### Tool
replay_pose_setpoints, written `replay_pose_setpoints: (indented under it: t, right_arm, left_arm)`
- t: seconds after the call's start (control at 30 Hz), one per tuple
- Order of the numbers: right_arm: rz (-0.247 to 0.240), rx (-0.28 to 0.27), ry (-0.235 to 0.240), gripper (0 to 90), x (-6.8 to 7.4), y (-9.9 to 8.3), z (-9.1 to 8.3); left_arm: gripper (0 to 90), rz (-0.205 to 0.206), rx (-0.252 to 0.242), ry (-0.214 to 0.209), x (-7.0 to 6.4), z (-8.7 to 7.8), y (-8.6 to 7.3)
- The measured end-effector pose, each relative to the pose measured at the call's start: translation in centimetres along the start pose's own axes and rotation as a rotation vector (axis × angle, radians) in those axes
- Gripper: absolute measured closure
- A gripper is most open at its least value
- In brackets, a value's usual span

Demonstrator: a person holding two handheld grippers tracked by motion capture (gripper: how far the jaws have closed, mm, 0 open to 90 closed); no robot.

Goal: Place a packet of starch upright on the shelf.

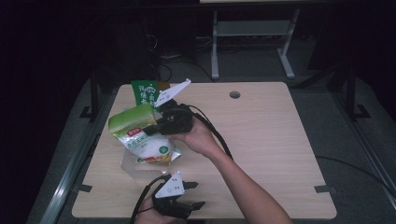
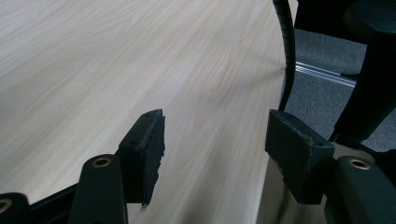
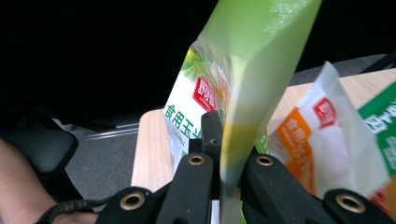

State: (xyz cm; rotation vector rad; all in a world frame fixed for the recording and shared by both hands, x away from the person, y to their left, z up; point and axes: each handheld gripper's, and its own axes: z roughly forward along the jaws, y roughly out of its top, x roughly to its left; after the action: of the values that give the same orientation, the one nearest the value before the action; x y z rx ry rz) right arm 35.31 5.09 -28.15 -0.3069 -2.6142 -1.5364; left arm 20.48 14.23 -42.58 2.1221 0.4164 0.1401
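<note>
My right gripper (image 1: 153,129) is shut on the edge of a green and white food bag (image 1: 135,122) and holds it tilted above the left part of the table. In the right gripper view the bag's (image 3: 252,60) green seam runs down between the shut gripper (image 3: 229,173). A white bag with an orange label (image 3: 317,149) lies just behind it. Near the front edge of the table, my left gripper (image 1: 196,195) stands open and holds nothing. In the left gripper view the open gripper (image 2: 215,140) frames bare wood.
A dark green packet (image 1: 145,92) stands at the table's back left, also in the right gripper view (image 3: 383,116). The right gripper's cable (image 1: 219,137) trails across the wooden table (image 1: 271,140) and appears in the left gripper view (image 2: 287,60). A round hole (image 1: 234,94) marks the far side.
</note>
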Motion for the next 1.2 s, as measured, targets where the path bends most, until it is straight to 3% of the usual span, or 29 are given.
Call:
replay_pose_setpoints:
  t: [0.23, 0.3, 0.47, 0.7, 0.83, 0.97, 1.2]
  right_arm:
    - [0.007, -0.010, 0.032, 89.8, -0.1, -0.2, 2.3]
    - [0.018, -0.010, 0.041, 89.8, -0.2, -0.4, 2.9]
    - [0.041, -0.014, 0.055, 89.8, -0.6, -0.9, 4.2]
    - [0.059, 0.013, 0.073, 89.8, -1.0, -2.0, 6.3]
    - [0.076, 0.012, 0.094, 89.7, -1.4, -2.7, 6.9]
    - [0.091, -0.007, 0.111, 89.7, -2.0, -3.5, 7.3]
    - [0.102, 0.000, 0.109, 89.4, -2.3, -4.7, 7.9]
  left_arm:
    - [36.6, -0.018, -0.002, 0.007, -0.1, -0.2, -0.2]
    - [36.6, -0.002, 0.009, 0.007, 0.1, -0.2, -0.2]
    - [36.6, -0.016, 0.006, -0.002, -0.1, -0.1, -0.3]
    - [36.5, 0.003, 0.013, 0.002, 0.0, -0.1, -0.3]
    - [36.5, -0.022, 0.006, -0.001, -0.1, -0.1, -0.4]
    - [36.5, 0.002, 0.012, -0.003, -0.1, 0.0, -0.4]
    - [36.5, -0.013, 0.016, -0.008, -0.1, 0.1, -0.5]
